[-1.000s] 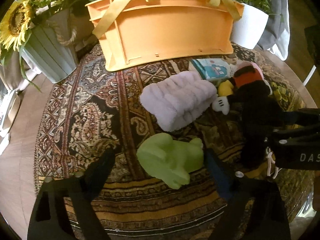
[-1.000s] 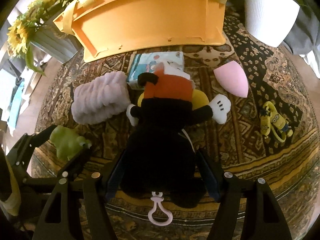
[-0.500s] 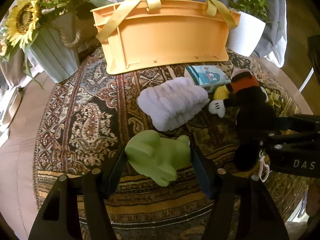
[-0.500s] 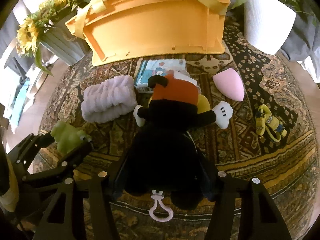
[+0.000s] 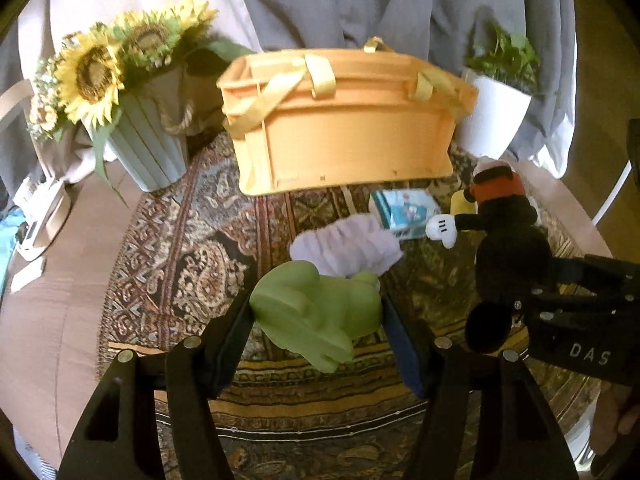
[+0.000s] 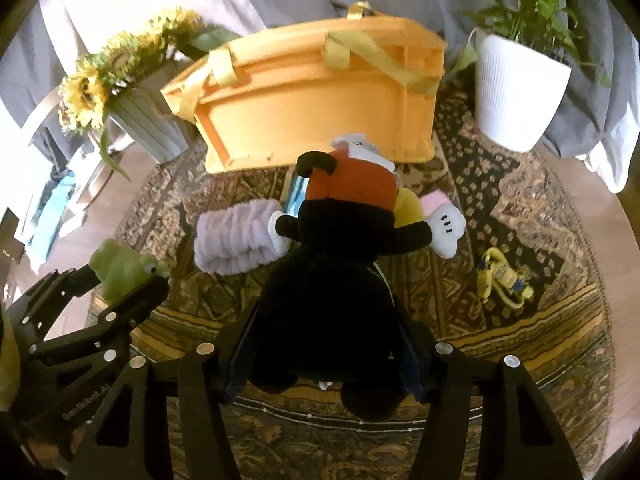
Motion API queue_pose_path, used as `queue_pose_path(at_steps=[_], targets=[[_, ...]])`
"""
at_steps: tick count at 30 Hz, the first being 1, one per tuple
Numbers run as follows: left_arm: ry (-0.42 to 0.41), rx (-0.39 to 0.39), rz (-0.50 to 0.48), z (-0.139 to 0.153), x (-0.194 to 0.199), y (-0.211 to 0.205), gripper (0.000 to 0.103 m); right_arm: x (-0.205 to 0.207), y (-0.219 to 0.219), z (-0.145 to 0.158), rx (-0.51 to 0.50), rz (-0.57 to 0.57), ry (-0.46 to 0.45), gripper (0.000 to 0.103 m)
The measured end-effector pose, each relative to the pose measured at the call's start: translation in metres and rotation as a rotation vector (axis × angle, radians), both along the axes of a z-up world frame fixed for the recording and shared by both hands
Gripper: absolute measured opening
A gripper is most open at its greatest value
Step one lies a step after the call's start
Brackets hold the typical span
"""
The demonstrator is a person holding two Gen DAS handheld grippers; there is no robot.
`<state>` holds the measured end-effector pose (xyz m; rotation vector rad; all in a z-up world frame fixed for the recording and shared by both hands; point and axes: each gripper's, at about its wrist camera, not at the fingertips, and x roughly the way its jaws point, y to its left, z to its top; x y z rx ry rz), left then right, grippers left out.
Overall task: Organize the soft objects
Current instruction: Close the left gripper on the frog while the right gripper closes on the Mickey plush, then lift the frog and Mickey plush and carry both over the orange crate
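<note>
- Both toys rose off the rug since the prior frame, toward the basket (image 5: 344, 140) at 12 o'clock.
- Left gripper (image 5: 316, 320) pinched the frog (image 5: 316, 312); right gripper (image 6: 324, 344) pinched the plush (image 6: 328, 280).
- Best cleared the rim before releasing.

The left gripper (image 5: 316, 320) is being shown as matte black plastic, with two broad slotted finger arms studded with round silver screws (image 5: 191, 342) and blue pads lining the inner faces. The right gripper (image 6: 326, 332) is being seen built the same, with silver screws and dark blue inner pads. White lettering reading "DAS" (image 5: 588, 354) is being displayed on its housing, beside which a patch of bare skin is being glimpsed
</note>
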<state>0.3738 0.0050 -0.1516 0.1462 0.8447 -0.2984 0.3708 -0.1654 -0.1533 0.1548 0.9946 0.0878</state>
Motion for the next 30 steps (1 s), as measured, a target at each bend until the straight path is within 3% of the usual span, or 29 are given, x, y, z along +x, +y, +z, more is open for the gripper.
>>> queue_pose_path(at_steps=[13,30], targets=[[-0.147,-0.022,0.017,0.048,-0.011,-0.008,0.064,-0.006,-0.007,0.048,-0.013,0.022,-0.145,0.061],[-0.311,-0.06,0.067,0.107,0.004,-0.022,0.064,0.018,-0.027,0.107,-0.01,0.035,-0.321,0.061]])
